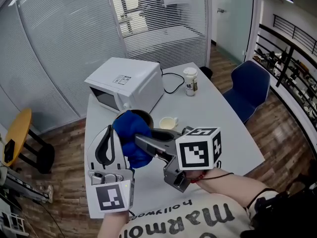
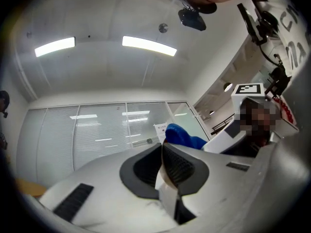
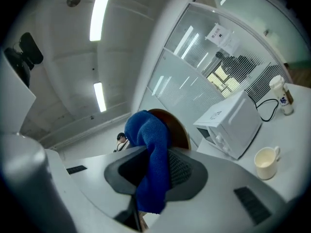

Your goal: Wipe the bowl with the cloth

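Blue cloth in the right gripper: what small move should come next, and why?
Probably a short sweep of the cloth inside the bowl: the right gripper is clamped on the cloth, bunched at the bowl, while the left gripper pinches its rim.

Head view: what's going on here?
A person stands over a white table with a gripper in each hand. The right gripper is shut on a blue cloth and presses it into the brown bowl, which is tilted and seems lifted off the table. The left gripper is shut on a thin pale edge, apparently the bowl's rim, steadying it. A microwave, a small cup and a lidded cup stand behind, untouched.
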Available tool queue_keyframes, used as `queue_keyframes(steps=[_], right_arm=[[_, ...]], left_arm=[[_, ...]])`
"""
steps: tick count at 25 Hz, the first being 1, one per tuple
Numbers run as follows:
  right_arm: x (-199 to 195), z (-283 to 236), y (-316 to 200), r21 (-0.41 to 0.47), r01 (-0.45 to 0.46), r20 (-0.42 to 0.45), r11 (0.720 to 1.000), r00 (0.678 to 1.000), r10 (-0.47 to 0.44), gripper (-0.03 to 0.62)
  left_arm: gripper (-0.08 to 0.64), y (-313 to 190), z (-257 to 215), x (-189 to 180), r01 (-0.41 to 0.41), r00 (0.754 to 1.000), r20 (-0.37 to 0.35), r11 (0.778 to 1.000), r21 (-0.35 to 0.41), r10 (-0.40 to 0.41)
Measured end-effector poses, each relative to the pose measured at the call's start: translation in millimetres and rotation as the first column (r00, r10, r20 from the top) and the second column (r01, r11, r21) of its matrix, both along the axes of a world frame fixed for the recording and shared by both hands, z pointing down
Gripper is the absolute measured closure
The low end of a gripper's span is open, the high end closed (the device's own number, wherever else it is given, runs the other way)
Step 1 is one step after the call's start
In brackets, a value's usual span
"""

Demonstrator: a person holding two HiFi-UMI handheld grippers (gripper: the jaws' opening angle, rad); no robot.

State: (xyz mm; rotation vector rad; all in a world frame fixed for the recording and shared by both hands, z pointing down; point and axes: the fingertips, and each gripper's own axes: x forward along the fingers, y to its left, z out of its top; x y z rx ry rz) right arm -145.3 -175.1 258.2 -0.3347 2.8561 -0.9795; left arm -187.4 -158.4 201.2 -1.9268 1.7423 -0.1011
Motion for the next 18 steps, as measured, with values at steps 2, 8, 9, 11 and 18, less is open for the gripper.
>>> queue_keyframes(steps=[2,8,9,11,18], right_arm=[[-1,-8,-2,-0.005,-0.002,0.033,1.0,0.999,0.002,0.492],[-9,-15,-1,-0.03,0.044,0.074,0.999,0.996,-0.042,0.492],[-11,-14,-1,-0.035,0.054,0.071,0.998,0.996,-0.052,0.492],[-15,-12,-3,-0.037,0.071,0.057,0.997,0.996,-0.069,0.492],[-25,-1,8,0.023,0.14,-0.087,0.99,0.987,-0.138,0.494]], left_arm=[[0.549,1,-2,7,-0.018,1.0,0.017,1.0,0.004,0.018],[0.548,2,-5,11,-0.047,0.997,-0.054,0.999,-0.008,0.046],[0.548,1,-5,13,-0.06,0.997,-0.057,0.998,-0.005,0.059],[0.548,0,-9,14,-0.083,0.992,-0.097,0.997,0.003,0.083],[0.547,1,-2,7,-0.059,0.996,-0.072,0.998,-0.025,0.057]])
